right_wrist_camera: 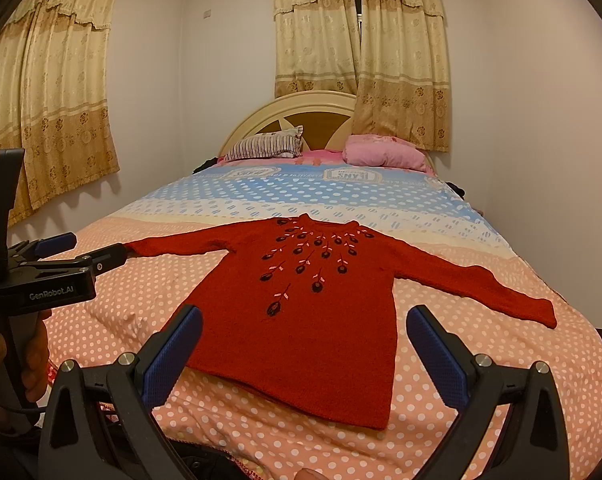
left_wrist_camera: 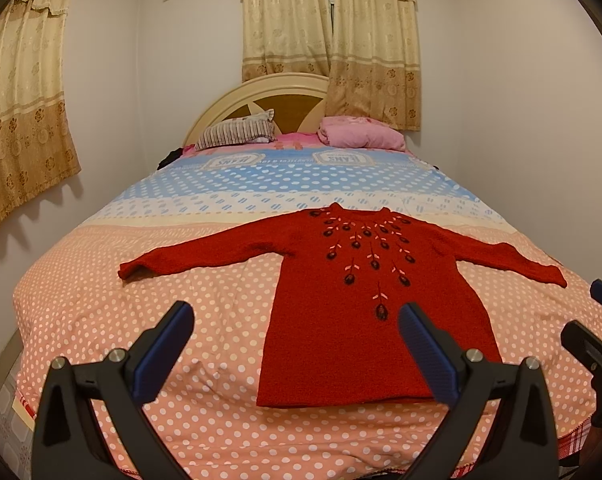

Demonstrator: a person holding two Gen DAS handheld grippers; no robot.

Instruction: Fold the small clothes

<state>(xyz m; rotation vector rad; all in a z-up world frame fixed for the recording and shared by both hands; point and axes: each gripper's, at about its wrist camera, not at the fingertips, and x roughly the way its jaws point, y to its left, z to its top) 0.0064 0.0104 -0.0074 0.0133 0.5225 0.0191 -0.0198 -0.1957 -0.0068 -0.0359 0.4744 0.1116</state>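
A small red knitted sweater (left_wrist_camera: 365,304) with dark embroidered flowers lies flat, face up, on the bed, sleeves spread to both sides, hem toward me. It also shows in the right wrist view (right_wrist_camera: 313,312). My left gripper (left_wrist_camera: 297,332) is open and empty, held above the near bed edge in front of the hem's left part. My right gripper (right_wrist_camera: 305,340) is open and empty, held over the hem. The left gripper also shows from the side at the left of the right wrist view (right_wrist_camera: 89,252). The right gripper shows at the right edge of the left wrist view (left_wrist_camera: 597,320).
The bed (left_wrist_camera: 101,320) has a pink polka-dot cover, blue farther back. A striped pillow (left_wrist_camera: 237,132) and a pink pillow (left_wrist_camera: 361,134) lie by the headboard (left_wrist_camera: 261,92). Curtains (left_wrist_camera: 329,40) hang behind and at the left. Walls stand close on both sides.
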